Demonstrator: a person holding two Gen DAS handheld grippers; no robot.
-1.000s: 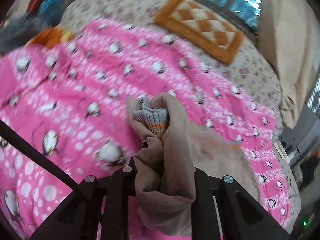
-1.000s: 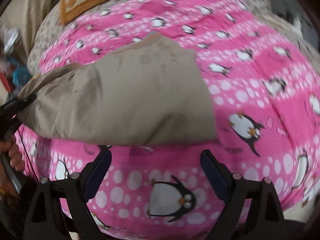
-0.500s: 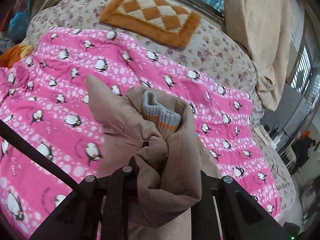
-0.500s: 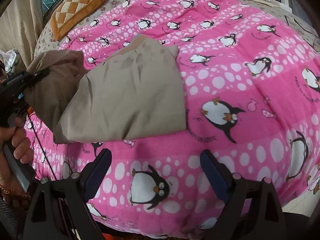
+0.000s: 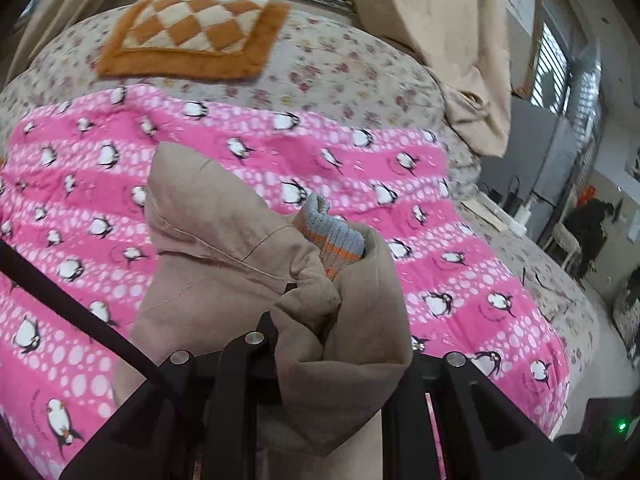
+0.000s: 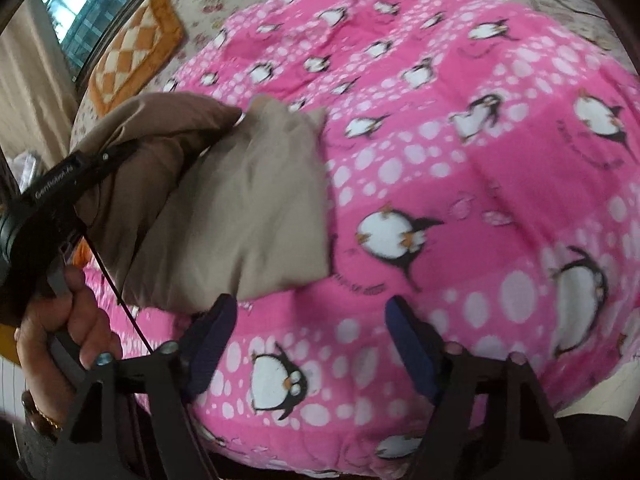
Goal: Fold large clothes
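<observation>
The tan garment is found clamped in the left gripper and draped over the pink penguin quilt, while the empty right gripper, jaws apart and just narrowing, is positioned just below its near hem, left of centre.

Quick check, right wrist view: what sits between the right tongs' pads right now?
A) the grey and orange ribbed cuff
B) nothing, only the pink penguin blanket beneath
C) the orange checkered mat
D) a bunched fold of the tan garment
B: the right tongs stand open with only the pink penguin blanket showing in the gap; the tan garment lies just beyond the left pad, held by the left tongs.
</observation>
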